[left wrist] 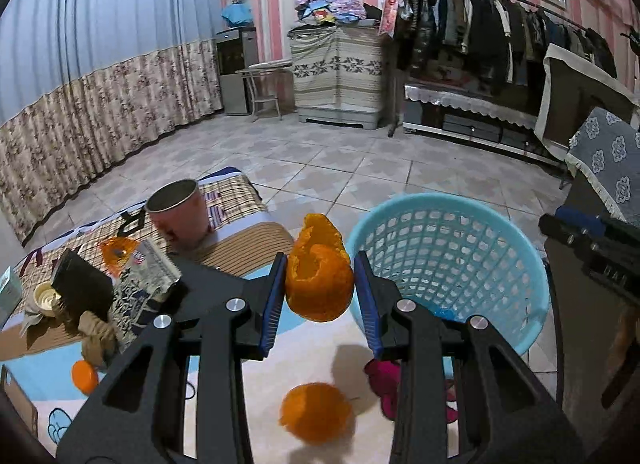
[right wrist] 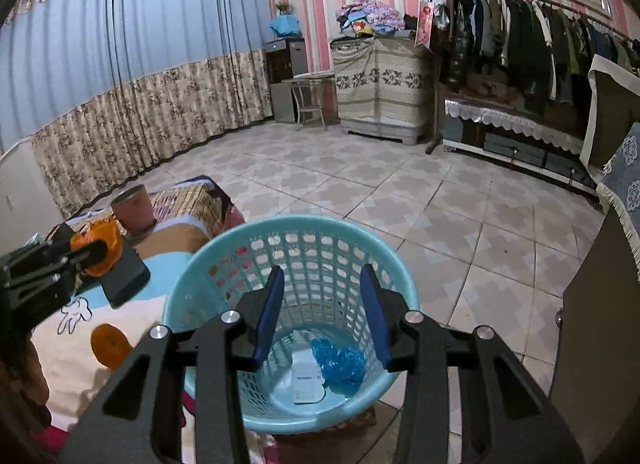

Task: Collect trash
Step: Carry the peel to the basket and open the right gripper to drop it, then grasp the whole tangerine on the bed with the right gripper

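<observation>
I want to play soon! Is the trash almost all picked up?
Not yet. The blue basket already holds a white packet and a blue wrapper. The left claw grips one orange peel, not dropped in yet. Another peel and an orange lid remain on the bed. The right claw is open over the basket.

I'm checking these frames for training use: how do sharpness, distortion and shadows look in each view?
Left wrist view: strong fisheye bending at the curtains, dark corners; the held peel is sharp, the peel below it is soft, with a shadow beside it. Right wrist view: same bending; the basket and the blue bag inside are sharp; the left gripper at the edge is dim.
</observation>
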Demonstrator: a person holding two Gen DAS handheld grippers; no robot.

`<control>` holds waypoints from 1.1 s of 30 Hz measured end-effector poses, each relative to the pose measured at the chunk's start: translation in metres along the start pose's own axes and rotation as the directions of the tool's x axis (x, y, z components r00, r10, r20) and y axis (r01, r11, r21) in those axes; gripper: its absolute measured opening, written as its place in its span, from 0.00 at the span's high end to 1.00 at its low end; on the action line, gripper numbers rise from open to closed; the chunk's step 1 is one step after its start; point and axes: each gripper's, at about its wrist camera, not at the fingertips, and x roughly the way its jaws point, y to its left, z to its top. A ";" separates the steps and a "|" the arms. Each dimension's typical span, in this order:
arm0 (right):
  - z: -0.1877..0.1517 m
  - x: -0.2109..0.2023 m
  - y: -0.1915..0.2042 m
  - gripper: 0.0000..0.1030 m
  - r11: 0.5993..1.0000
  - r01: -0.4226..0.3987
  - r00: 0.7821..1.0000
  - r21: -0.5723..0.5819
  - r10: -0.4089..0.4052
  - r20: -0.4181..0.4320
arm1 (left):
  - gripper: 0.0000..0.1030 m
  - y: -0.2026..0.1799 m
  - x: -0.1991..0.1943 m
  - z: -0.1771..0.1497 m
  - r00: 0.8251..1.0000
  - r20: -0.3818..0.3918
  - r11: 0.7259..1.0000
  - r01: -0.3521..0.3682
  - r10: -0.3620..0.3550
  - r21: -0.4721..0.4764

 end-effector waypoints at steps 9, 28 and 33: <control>-0.026 0.012 0.069 0.35 0.995 -0.088 0.996 -0.047 0.086 -0.028 | 0.68 0.058 -0.025 -0.024 0.994 -0.026 0.992 -0.107 0.106 -0.065; -0.076 0.037 0.199 0.33 0.945 -0.280 0.950 -0.172 0.247 -0.189 | 0.68 0.192 -0.070 -0.092 0.957 -0.094 0.936 -0.287 0.273 -0.202; -0.076 0.036 0.203 0.60 0.931 -0.314 0.940 -0.186 0.278 -0.197 | 0.68 0.188 -0.067 -0.094 0.960 -0.083 0.942 -0.279 0.268 -0.186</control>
